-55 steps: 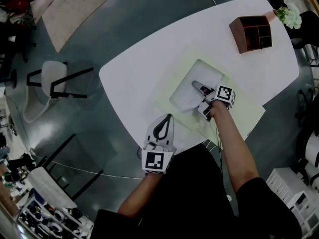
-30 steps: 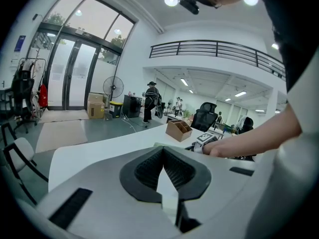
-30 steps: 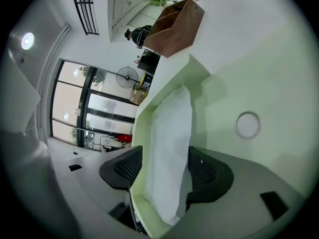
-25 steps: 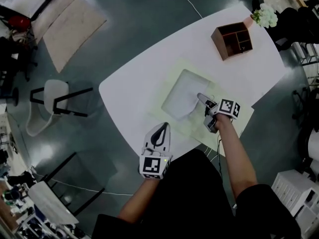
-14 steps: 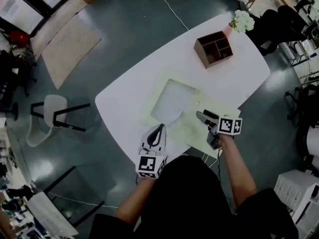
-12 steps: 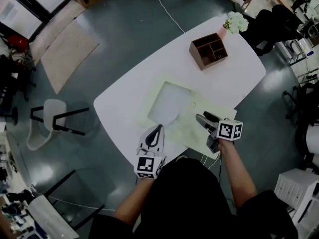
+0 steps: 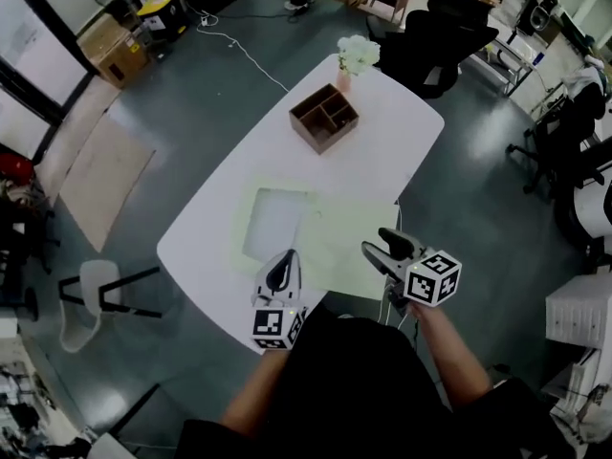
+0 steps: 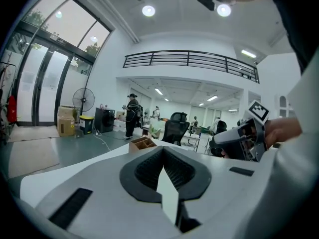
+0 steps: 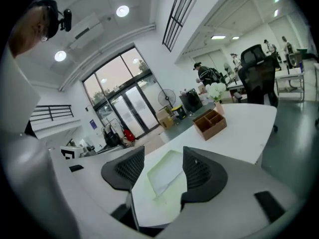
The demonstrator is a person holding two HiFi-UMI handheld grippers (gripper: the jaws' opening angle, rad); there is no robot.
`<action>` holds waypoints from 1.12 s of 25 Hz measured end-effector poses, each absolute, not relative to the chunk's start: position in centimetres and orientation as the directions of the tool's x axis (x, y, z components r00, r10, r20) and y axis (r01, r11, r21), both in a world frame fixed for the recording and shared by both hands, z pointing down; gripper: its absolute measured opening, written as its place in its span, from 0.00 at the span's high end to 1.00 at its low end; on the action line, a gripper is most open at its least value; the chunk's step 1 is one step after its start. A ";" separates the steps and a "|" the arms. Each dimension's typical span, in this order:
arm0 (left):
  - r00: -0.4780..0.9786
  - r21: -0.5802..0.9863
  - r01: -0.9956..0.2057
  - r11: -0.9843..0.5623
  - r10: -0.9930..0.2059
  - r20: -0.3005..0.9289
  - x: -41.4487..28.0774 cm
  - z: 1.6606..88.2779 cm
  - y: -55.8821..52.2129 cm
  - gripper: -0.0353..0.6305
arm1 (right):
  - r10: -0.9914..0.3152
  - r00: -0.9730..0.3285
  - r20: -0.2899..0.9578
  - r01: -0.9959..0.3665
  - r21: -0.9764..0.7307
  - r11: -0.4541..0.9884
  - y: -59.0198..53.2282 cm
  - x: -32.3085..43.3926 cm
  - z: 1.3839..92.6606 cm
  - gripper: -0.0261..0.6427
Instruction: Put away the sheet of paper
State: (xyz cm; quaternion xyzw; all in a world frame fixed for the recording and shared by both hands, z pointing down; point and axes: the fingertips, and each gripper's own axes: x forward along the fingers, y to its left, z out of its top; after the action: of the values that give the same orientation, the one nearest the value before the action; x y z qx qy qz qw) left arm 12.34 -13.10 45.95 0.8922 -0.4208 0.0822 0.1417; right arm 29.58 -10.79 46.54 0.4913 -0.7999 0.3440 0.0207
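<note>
down by the near edge of the white table (image 7: 206, 232), the left gripper (image 7: 286, 256) has its jaws shut tight on nothing. the right gripper (image 7: 375, 242) has its jaws wide apart and holds nothing. the sheet of paper (image 7: 273, 223) lies flat on the green mat (image 7: 354, 242), apart from both.

I see one white table (image 7: 215, 208). On the table lie one sheet of paper (image 7: 273, 223), one green mat (image 7: 354, 242), one brown wooden box (image 7: 325, 118) and one bunch of white flowers (image 7: 358, 55). Over the table's near end are two grippers: the left gripper (image 7: 284, 256) and the right gripper (image 7: 376, 241). One black chair (image 7: 449, 36) stands just beside the table's far end.
</note>
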 end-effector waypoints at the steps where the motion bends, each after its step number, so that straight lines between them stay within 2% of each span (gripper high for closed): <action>1: 0.649 0.180 -0.760 -0.625 -0.715 0.259 13.3 45.4 -12.9 0.94 | -0.793 -0.489 0.363 -0.814 -0.516 0.267 -10.0 30.5 45.8 0.62; 8: 0.756 0.103 -0.650 -0.753 -0.625 0.194 20.4 41.5 -11.2 0.94 | -0.915 -0.280 0.289 -0.885 -0.448 0.129 -4.3 37.3 41.7 0.92; 12: 0.811 0.104 -0.581 -0.807 -0.564 0.158 24.2 39.8 -10.3 0.94 | -0.970 -0.126 0.210 -0.922 -0.385 0.037 -1.1 41.1 39.1 0.95; 16: 0.855 0.104 -0.516 -0.850 -0.504 0.123 27.3 39.0 -8.4 0.94 | -0.983 -0.005 0.183 -0.961 -0.274 -0.046 2.8 43.8 37.4 0.95; 21: 0.889 0.071 -0.457 -0.887 -0.452 0.075 29.5 38.4 -5.4 0.94 | -0.986 0.036 0.166 -0.966 -0.245 -0.077 6.8 43.5 37.4 0.96; 28: 0.908 0.082 -0.417 -0.905 -0.411 0.082 29.8 39.0 -1.8 0.94 | -0.972 0.118 0.204 -0.973 -0.173 -0.154 11.5 43.6 38.6 0.96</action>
State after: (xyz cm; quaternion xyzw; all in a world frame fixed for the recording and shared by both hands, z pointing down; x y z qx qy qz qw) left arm 29.78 -1.80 39.01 0.9755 -0.2123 0.0312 0.0490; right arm 43.58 11.53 38.56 0.7477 -0.6502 0.1347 0.0017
